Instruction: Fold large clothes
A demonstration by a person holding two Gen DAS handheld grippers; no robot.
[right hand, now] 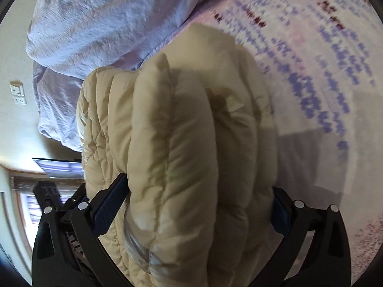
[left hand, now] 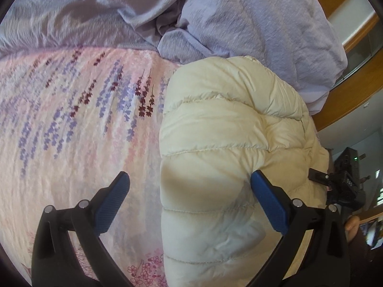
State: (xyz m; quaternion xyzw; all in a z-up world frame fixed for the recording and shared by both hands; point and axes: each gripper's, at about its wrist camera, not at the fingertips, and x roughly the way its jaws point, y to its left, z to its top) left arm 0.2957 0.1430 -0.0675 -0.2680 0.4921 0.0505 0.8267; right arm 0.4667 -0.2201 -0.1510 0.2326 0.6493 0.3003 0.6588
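Observation:
A cream quilted puffer jacket (left hand: 215, 131) lies bunched on a pink floral bedsheet (left hand: 71, 119). My left gripper (left hand: 190, 183) is open wide. Its right finger (left hand: 268, 198) rests against the jacket and its left finger (left hand: 112, 198) is over the sheet. In the right wrist view the jacket (right hand: 182, 143) fills the middle. My right gripper (right hand: 198, 191) is open wide, and a thick fold of the jacket bulges between its blue pads (right hand: 110, 205). The right pad is mostly hidden by the padding.
A crumpled lavender duvet (left hand: 239, 16) is heaped at the far side of the bed, touching the jacket; it also shows in the right wrist view (right hand: 95, 24). A wooden bed frame (left hand: 347, 100) and black gear (left hand: 347, 179) lie to the right. A wall socket (right hand: 18, 94) is at left.

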